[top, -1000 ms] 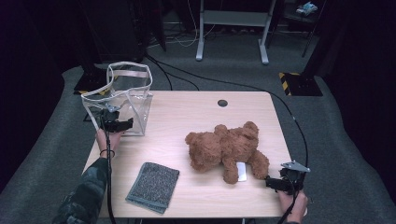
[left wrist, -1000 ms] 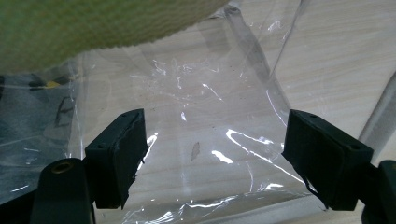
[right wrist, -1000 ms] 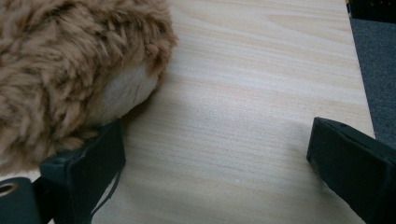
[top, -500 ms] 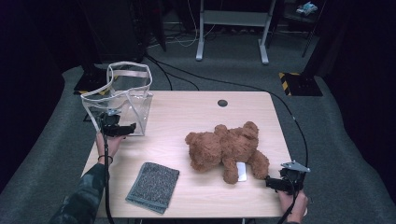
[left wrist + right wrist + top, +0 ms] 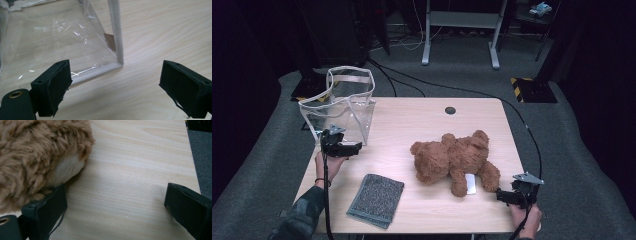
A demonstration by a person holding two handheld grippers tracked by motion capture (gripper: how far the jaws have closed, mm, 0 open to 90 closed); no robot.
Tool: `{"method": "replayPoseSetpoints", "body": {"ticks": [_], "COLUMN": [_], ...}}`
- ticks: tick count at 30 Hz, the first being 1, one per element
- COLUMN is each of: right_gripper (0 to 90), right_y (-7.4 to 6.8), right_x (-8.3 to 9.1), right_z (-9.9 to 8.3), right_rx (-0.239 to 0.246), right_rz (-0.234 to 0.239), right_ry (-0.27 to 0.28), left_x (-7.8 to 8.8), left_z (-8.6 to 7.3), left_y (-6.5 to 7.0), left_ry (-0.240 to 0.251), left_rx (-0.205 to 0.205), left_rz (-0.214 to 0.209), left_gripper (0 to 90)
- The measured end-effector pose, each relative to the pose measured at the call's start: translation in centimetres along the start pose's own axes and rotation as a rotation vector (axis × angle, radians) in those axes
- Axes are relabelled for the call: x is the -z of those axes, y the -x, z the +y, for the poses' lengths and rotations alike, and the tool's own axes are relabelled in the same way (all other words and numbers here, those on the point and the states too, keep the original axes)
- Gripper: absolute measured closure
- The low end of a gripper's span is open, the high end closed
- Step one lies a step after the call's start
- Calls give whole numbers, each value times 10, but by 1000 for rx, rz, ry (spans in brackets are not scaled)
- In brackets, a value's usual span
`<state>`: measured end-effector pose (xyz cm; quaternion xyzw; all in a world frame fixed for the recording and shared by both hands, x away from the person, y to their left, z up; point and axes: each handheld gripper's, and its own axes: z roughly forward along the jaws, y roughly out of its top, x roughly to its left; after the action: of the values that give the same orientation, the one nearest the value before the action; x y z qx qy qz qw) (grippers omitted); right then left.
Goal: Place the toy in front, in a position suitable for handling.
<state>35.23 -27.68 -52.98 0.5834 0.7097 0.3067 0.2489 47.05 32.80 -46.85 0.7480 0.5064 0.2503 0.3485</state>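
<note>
Two grippers work a pale wooden table [image 5: 412, 120] in the high view. At the left of the frame stands a clear bag [image 5: 339, 107] with white trim, upright at the table's far left corner, its handles up. Just below it in the frame, the left gripper [image 5: 354, 148] hovers near the bag's front lower corner; its jaws have just been opening and now stand wide apart with nothing between them. In the left gripper view, the bag's bottom corner [image 5: 117, 63] lies just beyond the gap, clear of both pads. Lower in the high view, left of centre, a grey cloth [image 5: 377, 200] lies flat near the front edge. Right of centre, a brown teddy [image 5: 454, 157] lies on the table, a white tag on it. At the lower right, the right gripper [image 5: 502, 196] sits just beside the teddy's leg, jaws wide open on bare wood. In the right gripper view, the teddy's fur [image 5: 37, 157] touches the left pad.
</note>
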Motion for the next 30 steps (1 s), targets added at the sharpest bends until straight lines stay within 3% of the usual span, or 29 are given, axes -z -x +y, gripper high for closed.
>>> {"method": "replayPoseSetpoints", "body": {"ticks": [2,4,6,8,11,24,25,29,30], "right_gripper": [36,36,36,37,37,50,44,46,47], "right_y": [0,0,0,0,0,2,6,9,8], "right_x": [0,0,0,0,0,2,4,16,27], "right_z": [0,0,0,0,0,1,2,7,15], "right_rx": [0,0,0,2,1,-13,-31,-64,-67], "right_rz": [0,0,0,0,0,12,39,59,81], "right_ry": [0,0,0,0,0,-15,-13,18,39], "left_x": [2,5,5,4,5,4,4,6,9], "left_z": [-2,-5,-7,-12,-17,-20,-20,-17,-15], "left_y": [4,10,12,14,19,51,58,69,75], "left_ry": [-8,-13,-11,-13,-20,-50,-48,-46,-48], "left_rx": [1,-29,-28,7,11,-25,-33,-51,-71], "left_rz": [-19,-22,-32,-57,-66,-156,-166,-189,-212], "left_gripper": [85,85,85,64,56,0,0,0,0]}}
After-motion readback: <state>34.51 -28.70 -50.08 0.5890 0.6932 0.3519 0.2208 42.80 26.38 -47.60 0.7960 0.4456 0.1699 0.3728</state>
